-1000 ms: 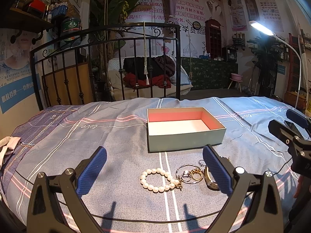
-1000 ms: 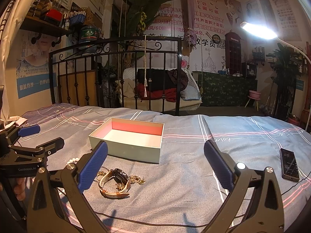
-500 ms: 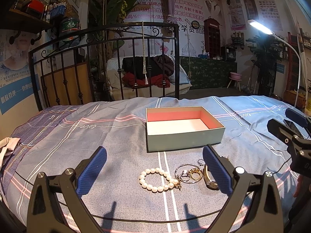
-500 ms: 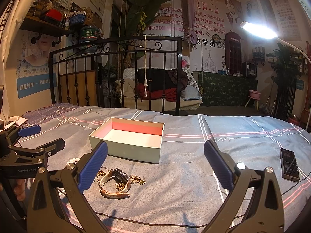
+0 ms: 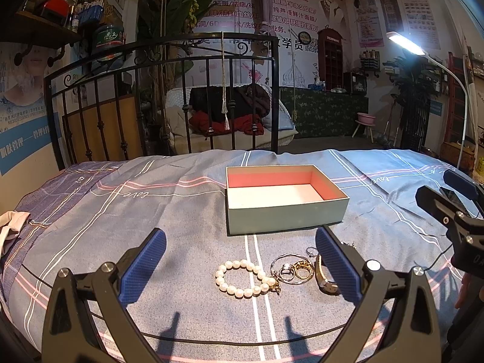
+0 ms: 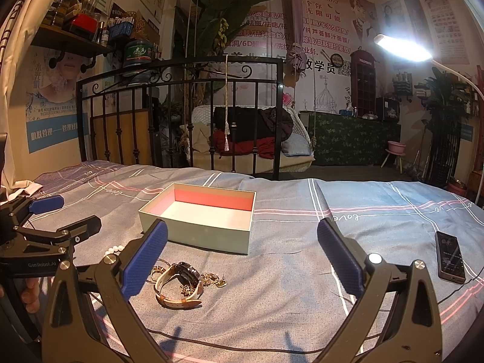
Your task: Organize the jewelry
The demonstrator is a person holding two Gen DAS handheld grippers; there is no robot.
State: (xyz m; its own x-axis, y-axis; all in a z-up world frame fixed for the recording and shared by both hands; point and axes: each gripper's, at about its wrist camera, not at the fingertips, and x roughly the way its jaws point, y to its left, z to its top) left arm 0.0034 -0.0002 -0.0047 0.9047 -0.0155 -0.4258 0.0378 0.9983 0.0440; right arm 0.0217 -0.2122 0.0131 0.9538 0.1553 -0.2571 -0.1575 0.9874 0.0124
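An open pale green box (image 5: 284, 214) (image 6: 196, 230) with a pink lining and white floor sits on the bedspread, with nothing visible inside. In front of it lie a pearl bracelet (image 5: 242, 278), thin silver and gold rings (image 5: 292, 269) and a wristwatch (image 5: 325, 278) (image 6: 178, 284) with a tan strap, beside a gold chain (image 6: 213, 279). My left gripper (image 5: 240, 266) is open, hovering just short of the pearls. My right gripper (image 6: 242, 257) is open too, with the watch near its left finger. Each gripper shows in the other's view.
A dark phone (image 6: 449, 257) with a cable lies on the bedspread at the right. A black iron bed rail (image 5: 163, 96) stands behind the box. A lit lamp (image 6: 399, 48) arches over the right side. A pale cloth (image 5: 12, 227) lies at the left edge.
The left gripper has drifted slightly, so the box and jewelry sit a little further left in its view. The right gripper has barely moved. Both stay open.
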